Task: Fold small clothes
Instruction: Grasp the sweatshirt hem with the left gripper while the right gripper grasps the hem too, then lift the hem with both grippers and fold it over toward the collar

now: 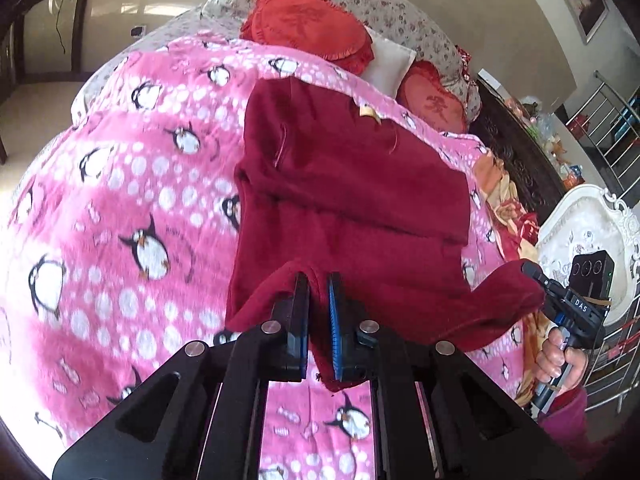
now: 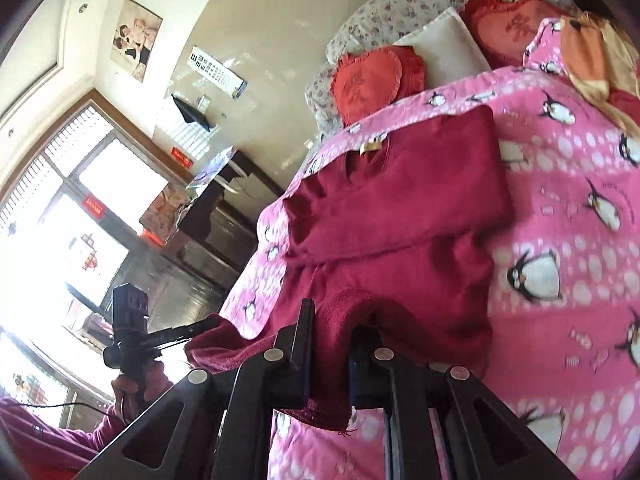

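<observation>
A dark red knit garment lies on a pink penguin blanket, its sides folded inward and a tan label near the far end. My left gripper is shut on the garment's near left hem corner and lifts it. My right gripper is shut on the near right hem corner of the garment, cloth draped over its fingers. The right gripper also shows in the left wrist view, and the left gripper in the right wrist view, each pinching the lifted hem.
Red heart cushions and floral pillows lie at the bed's head. A white ornate chair and metal rack stand to the right. A dark cabinet and bright window are left of the bed.
</observation>
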The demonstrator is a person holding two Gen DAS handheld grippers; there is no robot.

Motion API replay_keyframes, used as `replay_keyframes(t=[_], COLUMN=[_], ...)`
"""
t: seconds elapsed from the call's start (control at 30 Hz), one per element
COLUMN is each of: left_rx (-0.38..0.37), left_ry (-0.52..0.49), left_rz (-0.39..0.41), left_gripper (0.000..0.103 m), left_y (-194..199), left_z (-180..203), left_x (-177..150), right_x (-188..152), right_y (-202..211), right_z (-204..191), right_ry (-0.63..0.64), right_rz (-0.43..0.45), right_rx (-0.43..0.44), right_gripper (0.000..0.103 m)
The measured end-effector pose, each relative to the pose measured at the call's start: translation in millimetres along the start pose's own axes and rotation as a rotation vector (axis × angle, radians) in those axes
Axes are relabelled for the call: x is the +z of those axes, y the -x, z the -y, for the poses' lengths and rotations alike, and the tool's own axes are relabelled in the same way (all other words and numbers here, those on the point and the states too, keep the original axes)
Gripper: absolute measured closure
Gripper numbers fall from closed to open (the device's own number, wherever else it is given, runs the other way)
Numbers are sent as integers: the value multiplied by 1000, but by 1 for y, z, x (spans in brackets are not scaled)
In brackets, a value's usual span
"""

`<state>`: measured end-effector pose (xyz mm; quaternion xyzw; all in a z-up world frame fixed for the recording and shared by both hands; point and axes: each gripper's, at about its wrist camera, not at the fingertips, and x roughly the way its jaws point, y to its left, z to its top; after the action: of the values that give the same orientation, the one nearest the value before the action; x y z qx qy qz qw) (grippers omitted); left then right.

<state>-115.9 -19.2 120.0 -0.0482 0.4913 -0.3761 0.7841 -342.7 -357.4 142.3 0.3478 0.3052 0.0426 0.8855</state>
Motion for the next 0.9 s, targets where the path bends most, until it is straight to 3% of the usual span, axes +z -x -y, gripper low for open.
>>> replay_keyframes(t=[0.2,0.47,0.6,0.67,0.87,0.9], left_rx=[33,101,127,104,73,82], left_ry=[-18,-41,-33,-1,24,19], left_rz=[70,109,86,58,3,15], left_gripper=[96,96,96,96,88,79], left_y=[-36,-97,-128,-139,-144,-142], left_z=[3,7,3,-5,-15,-14], left_x=[70,152,176,185,198,199], right_x=[58,137,159,167,176,177], right_y=[-43,-79,-113,-125,-112,-108], right_z=[17,61,91,108,113,110], right_ry=[28,-35,-108,-166,-209,-198], right_rz=[12,79,31,0,28,29], right_rx=[-78,-144,-195,-211,-124,-122], right_gripper=[91,92,92,89,78,78])
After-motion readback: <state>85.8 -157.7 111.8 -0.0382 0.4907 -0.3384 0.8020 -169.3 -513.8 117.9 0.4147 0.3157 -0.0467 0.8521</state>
